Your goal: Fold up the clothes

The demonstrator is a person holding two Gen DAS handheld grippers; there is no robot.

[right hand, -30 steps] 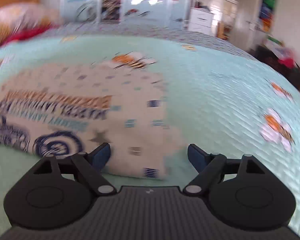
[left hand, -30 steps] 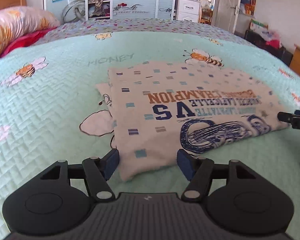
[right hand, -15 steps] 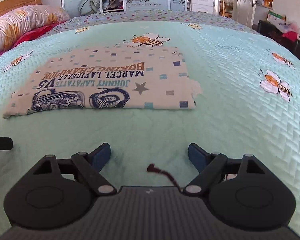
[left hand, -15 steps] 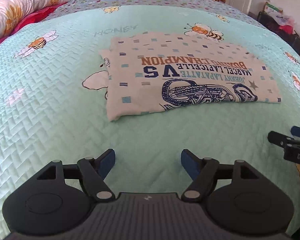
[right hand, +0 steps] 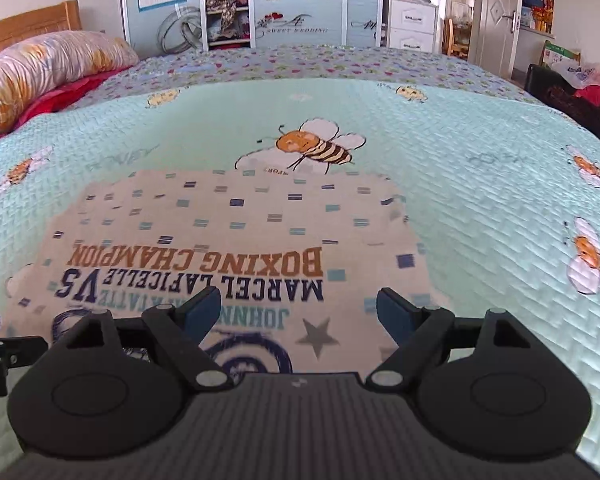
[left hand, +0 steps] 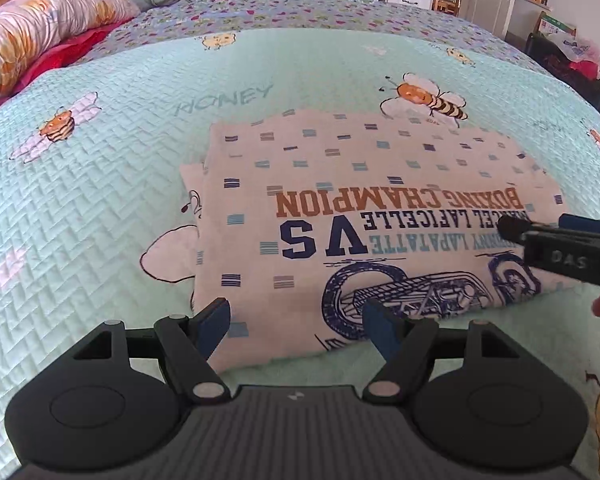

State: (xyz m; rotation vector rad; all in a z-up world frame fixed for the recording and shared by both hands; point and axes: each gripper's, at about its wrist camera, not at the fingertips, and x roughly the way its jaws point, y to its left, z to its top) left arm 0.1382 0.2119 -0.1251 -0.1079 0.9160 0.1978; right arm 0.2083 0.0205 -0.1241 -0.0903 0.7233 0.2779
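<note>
Two blue-padded fingers of the left gripper stand wide apart with nothing clamped between them, poised over the near left corner of the folded shirt. Over the shirt's near right part, the right gripper is spread just as wide, its pads gripping nothing. That cream shirt, printed with small squares and the words BOXING CHAMPION, lies flat in a rectangle on the mint-green bee-patterned quilt covering the bed. A floral pillow rests at the far left by the wooden headboard, and a wardrobe stands beyond the bed.
</note>
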